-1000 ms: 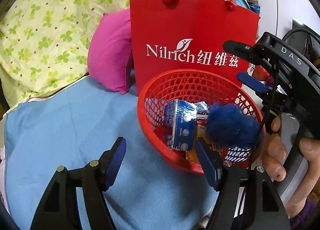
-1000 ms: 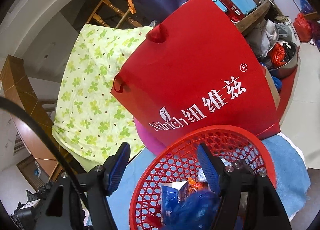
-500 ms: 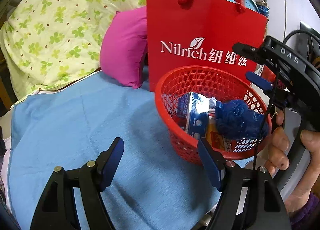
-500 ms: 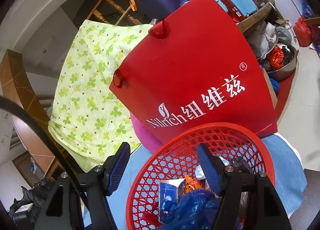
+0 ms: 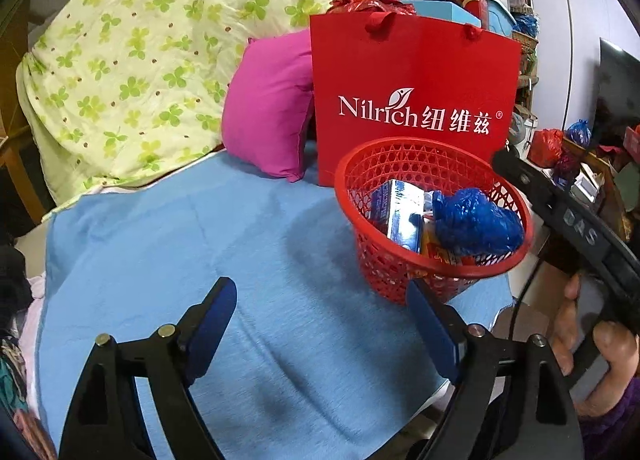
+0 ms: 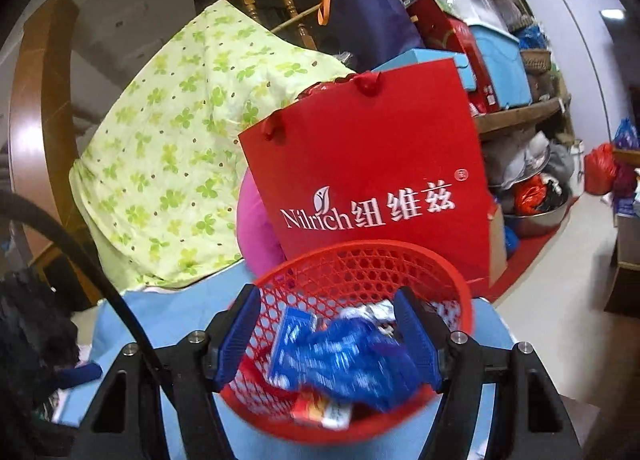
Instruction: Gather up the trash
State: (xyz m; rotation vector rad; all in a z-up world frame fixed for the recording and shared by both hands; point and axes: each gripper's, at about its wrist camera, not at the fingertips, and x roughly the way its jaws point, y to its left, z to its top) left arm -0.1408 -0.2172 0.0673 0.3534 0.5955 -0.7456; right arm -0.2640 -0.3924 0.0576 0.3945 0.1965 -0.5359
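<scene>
A red mesh basket (image 5: 404, 280) stands on the blue cloth (image 5: 180, 252) near its right edge. It holds a crumpled blue plastic bag (image 5: 476, 226), a blue and white carton (image 5: 396, 212) and other wrappers. In the right wrist view the basket (image 6: 360, 264) sits just beyond my fingers, with the blue bag (image 6: 344, 360) inside. My left gripper (image 5: 324, 328) is open and empty, over the cloth to the basket's left. My right gripper (image 6: 330, 334) is open and empty, above the basket's near rim.
A red Nilrich paper bag (image 5: 412, 92) stands right behind the basket. A pink cushion (image 5: 268, 120) and a green-patterned quilt (image 5: 132, 60) lie at the back left. Cluttered shelves and bags (image 6: 532, 180) fill the right side, past the cloth's edge.
My left gripper has pulled back and left, so the basket looks smaller and further right. My right gripper has pulled back a little from the basket. Both stay open.
</scene>
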